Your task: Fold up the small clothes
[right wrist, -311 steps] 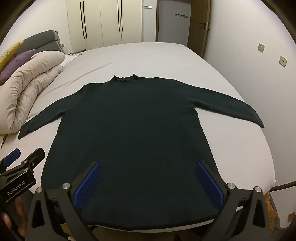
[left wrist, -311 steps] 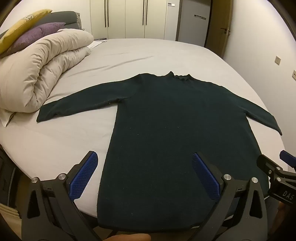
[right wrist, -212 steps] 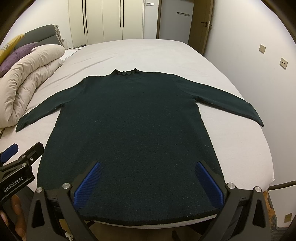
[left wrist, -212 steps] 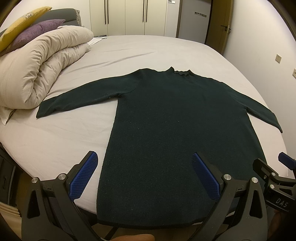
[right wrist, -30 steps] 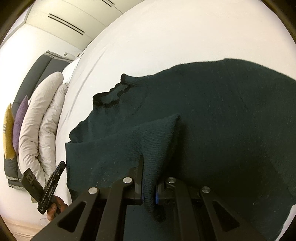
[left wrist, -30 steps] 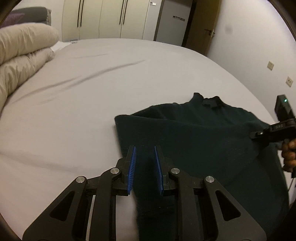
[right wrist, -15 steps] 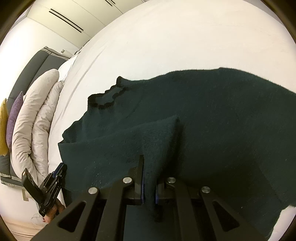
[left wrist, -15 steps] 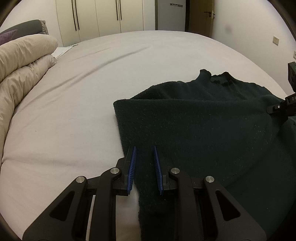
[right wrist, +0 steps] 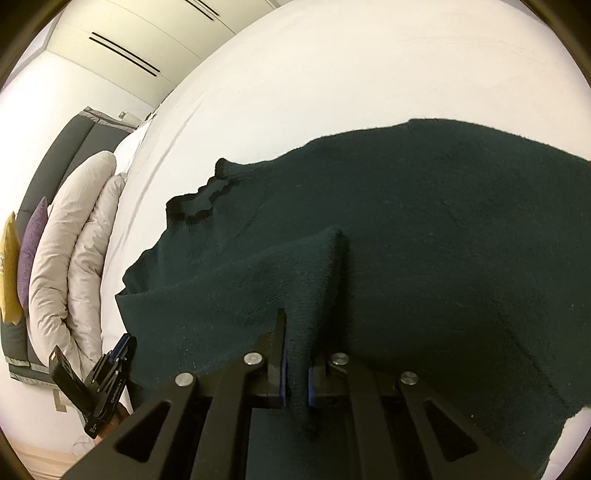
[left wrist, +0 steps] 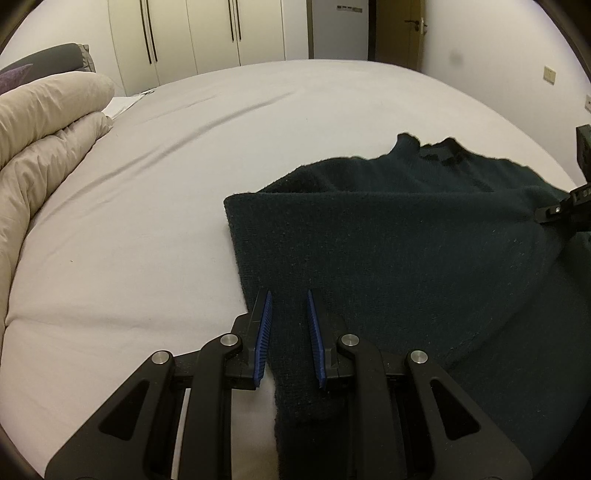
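On the bed (left wrist: 184,155) lies a dark green sweater (left wrist: 406,258), one side folded over its body so a straight edge faces the bare sheet, the collar toward the far end. Over that folded edge the left hand-held gripper (left wrist: 288,332) stands with its blue pads a little apart, knit between them (whether they press on it I cannot tell). The right hand-held gripper (right wrist: 295,384) is pressed together, pinching a raised fold of the sweater. Beside the bed's head sits a rolled beige duvet (left wrist: 44,140), with wardrobe doors (left wrist: 207,33) behind.
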A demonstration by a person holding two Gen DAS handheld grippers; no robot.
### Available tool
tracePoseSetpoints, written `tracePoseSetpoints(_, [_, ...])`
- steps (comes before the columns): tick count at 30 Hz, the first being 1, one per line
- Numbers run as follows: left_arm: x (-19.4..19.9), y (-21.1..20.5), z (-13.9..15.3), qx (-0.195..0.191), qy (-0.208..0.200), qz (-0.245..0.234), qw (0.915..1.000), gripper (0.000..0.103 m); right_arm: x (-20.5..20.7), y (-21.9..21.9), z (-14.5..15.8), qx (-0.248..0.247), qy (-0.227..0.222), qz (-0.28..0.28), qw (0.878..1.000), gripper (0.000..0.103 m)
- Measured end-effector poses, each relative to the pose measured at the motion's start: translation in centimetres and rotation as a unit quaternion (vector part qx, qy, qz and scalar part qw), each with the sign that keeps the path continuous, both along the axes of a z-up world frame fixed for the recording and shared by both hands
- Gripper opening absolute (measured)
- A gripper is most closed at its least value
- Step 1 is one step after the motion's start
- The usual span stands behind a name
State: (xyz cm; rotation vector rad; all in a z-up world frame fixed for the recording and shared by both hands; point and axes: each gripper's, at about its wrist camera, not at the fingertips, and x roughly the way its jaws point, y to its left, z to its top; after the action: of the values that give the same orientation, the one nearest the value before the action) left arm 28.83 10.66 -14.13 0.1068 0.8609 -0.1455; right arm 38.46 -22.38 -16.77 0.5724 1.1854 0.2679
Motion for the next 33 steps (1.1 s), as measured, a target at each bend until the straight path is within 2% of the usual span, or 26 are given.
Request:
tracePoseSetpoints(5, [-0.4,-0.8,0.2,0.010,-0.001,-0.013,0.9999,0.019,-0.3,0.1,0.9,-0.033,-0.004,0.002,0.999,0.007])
tracePoseSetpoints(8, [-0.2,-1.6,-0.4,0.034,0.007,-0.015,0.9993,0.019,-0.1,-0.1,0.4,-0.028,0.000,0.008,1.000,0.007])
tracePoseSetpoints(10, [-0.1,-1.5,-0.6,0.030,0.009,-0.014,0.9994,0.019,0.0,0.2,-0.1,-0.032,-0.007,0.020,0.999,0.007])
tracePoseSetpoints(12, [0.1,-1.2,-0.9,0.020,0.011,-0.013,0.9997,0.019,-0.2,-0.3,-0.5,-0.009,-0.015,0.020,1.000,0.009])
tracePoseSetpoints(14, [0.1,-1.3,-0.9,0.023,0.008,-0.013,0.9996,0.019,-0.3,-1.8,-0.8,0.047,-0.007,0.008,0.999,0.013])
tracePoseSetpoints(15, [0.0,-1.6,-1.0,0.033,0.007,-0.015,0.9993,0.019,-0.7,-2.9,-0.8,0.066,0.006,-0.015,0.998,0.013])
tracePoseSetpoints(16, [0.1,-1.8,-1.0,0.041,0.006,-0.017,0.9990,0.019,-1.1,-3.6,-0.5,0.065,0.010,-0.035,0.997,0.015])
tracePoseSetpoints(17, [0.1,-1.8,-1.0,0.043,0.006,-0.018,0.9989,0.019,-1.7,-4.3,0.3,0.045,0.001,-0.057,0.997,0.023])
tracePoseSetpoints(18, [0.1,-1.7,-0.9,0.040,0.008,-0.017,0.9990,0.019,-2.6,-4.8,1.6,0.003,-0.017,-0.086,0.996,0.028])
tracePoseSetpoints(20, [0.3,-0.8,-0.2,0.005,0.012,-0.014,0.9998,0.019,-4.0,-4.3,3.9,-0.048,-0.055,-0.116,0.991,0.031])
tracePoseSetpoints(21, [0.4,0.4,0.6,-0.041,0.014,-0.011,0.9990,0.019,-4.3,-3.5,4.6,-0.039,-0.071,-0.103,0.991,0.031])
tracePoseSetpoints(23, [0.5,2.7,2.1,-0.093,-0.002,0.013,0.9956,0.019,-4.3,-0.3,5.3,0.002,-0.096,-0.037,0.995,0.031])
tracePoseSetpoints(25, [0.8,4.6,3.1,-0.118,-0.014,0.024,0.9926,0.019,-3.8,3.0,4.8,0.018,-0.095,0.022,0.995,0.031])
tracePoseSetpoints(27, [1.3,5.7,3.2,-0.133,-0.015,0.034,0.9904,0.019,-3.1,4.7,3.4,0.029,-0.083,0.049,0.995,0.031])
tracePoseSetpoints(29, [1.7,5.6,3.1,-0.135,-0.013,0.033,0.9902,0.019,-2.4,5.5,1.3,0.033,-0.057,0.055,0.996,0.031])
tracePoseSetpoints(30, [1.9,4.9,2.9,-0.122,-0.012,0.023,0.9922,0.019,-2.3,5.3,0.0,0.042,-0.047,0.048,0.997,0.030])
tracePoseSetpoints(33, [2.0,2.6,1.7,-0.078,0.000,0.002,0.9969,0.019,-2.7,4.4,-0.4,0.074,-0.066,0.039,0.994,0.027])
